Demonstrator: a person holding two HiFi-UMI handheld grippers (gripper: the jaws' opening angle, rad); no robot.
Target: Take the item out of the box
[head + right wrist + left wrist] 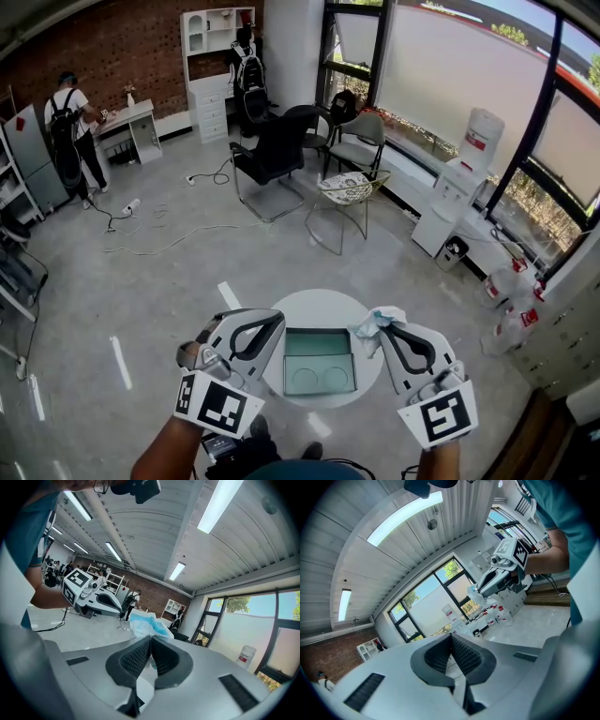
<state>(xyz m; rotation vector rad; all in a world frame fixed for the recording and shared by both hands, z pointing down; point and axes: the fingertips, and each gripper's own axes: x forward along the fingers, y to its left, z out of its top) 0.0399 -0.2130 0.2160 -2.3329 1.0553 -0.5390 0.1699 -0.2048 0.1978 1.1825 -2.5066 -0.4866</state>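
The box [317,367] sits open near the middle of the round white table [319,302], and its teal floor shows only two round hollows, so the item [373,324] looks to be out already. It is a crumpled, soft piece in pale blue and white, hanging from the tip of the right gripper [386,330] over the right part of the table, just outside the box's far right corner. The right gripper view shows the ribbed pads pressed together on a fold of it, with most of the material bunched beyond the tips. The left gripper [273,324] hovers over the table's left edge beside the box; its jaws are pressed together with nothing between them. What remains, as I judge it, is to carry the item clear and set it down. The hold is on a thin fold of something limp, so the pinch should not be eased until the item rests on a surface, and the move should be slow enough that the loose part does not swing back over the box wall or catch on it. A bare stretch of table toward the right edge looks like the safest landing place. The left gripper could steady the box's left wall if the trailing material drags on the box.
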